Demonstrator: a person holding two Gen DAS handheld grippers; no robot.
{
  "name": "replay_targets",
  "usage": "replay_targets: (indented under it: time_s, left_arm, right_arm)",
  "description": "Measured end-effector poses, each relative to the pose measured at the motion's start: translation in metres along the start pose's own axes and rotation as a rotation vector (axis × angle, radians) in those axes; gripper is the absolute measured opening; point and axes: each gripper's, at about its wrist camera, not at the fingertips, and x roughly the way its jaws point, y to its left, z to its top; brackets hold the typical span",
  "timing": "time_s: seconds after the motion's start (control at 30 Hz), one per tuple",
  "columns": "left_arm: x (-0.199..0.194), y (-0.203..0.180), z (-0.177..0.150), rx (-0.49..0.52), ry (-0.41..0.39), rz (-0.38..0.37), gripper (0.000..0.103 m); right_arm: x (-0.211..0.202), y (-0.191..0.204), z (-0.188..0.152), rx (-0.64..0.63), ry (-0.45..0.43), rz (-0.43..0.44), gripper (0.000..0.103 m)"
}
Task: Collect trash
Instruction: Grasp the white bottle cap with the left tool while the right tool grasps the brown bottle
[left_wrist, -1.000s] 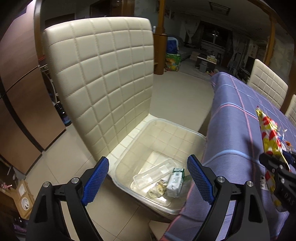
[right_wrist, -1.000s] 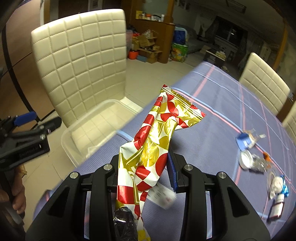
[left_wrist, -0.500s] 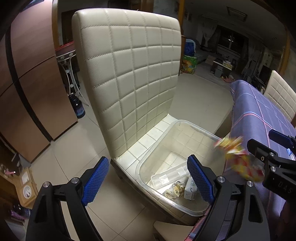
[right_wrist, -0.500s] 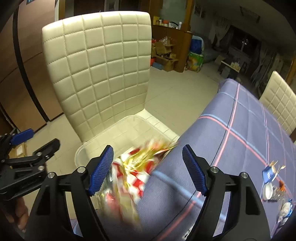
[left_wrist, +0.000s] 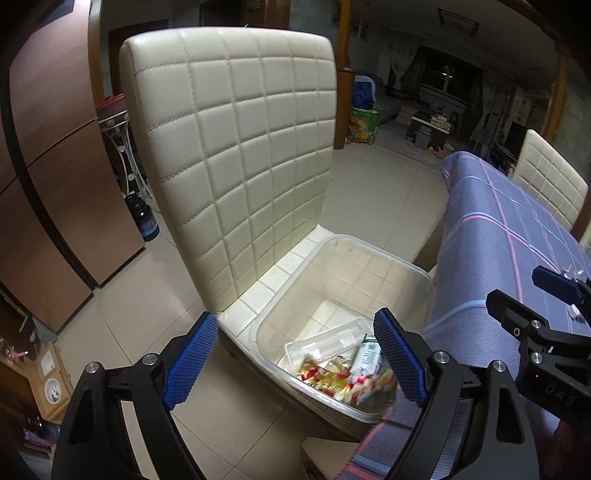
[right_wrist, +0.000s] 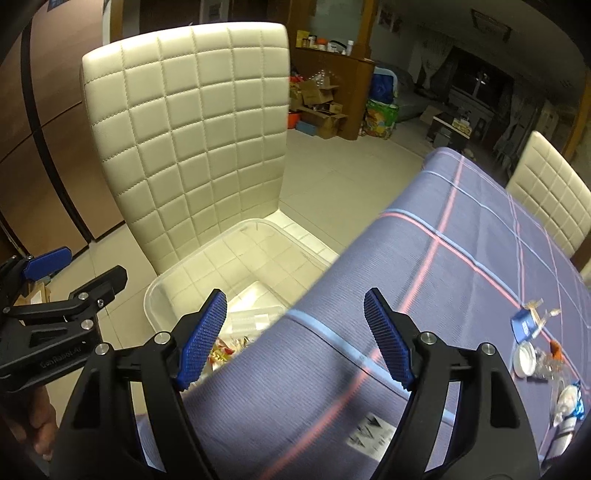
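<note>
On the chair seat, beside the table (right_wrist: 461, 258), sat the bin (left_wrist: 280, 369), placed to catch trash; the wrapper (left_wrist: 332, 380) lay inside it with a carton and tray. Both grippers, left (left_wrist: 291, 362) and right (right_wrist: 295, 336), were spread apart and empty. Only the right view showed scraps (right_wrist: 532, 343) left on the table.

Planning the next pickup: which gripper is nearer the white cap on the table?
Right. The right gripper hangs over the table edge, with the white cap ahead to its right; the left gripper hangs over the bin.
</note>
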Motion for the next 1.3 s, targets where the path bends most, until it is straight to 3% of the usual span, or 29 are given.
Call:
replay_targets:
  time_s: [0.4,0.87,1.07,1.3]
  left_arm:
    - [-0.029,-0.083,-0.006,0.126,-0.018,-0.086,0.084]
    - [-0.053,-0.247,-0.026,0.367,-0.02,-0.266,0.084]
    - [-0.051,-0.308,-0.033,0.464,-0.009,-0.333,0.084]
    - [-0.021,-0.361,-0.036,0.537,0.054,-0.321,0.084]
  right_arm:
    - [-0.049,-0.083,-0.044,0.176,-0.024,-0.055,0.077]
    - [-0.12,-0.237,-0.144,0.455,-0.066,-0.312,0.077]
    - [-0.124,-0.286,-0.178,0.563,-0.039,-0.368,0.077]
    - [-0.125,-0.311,-0.193,0.587,-0.043,-0.427,0.077]
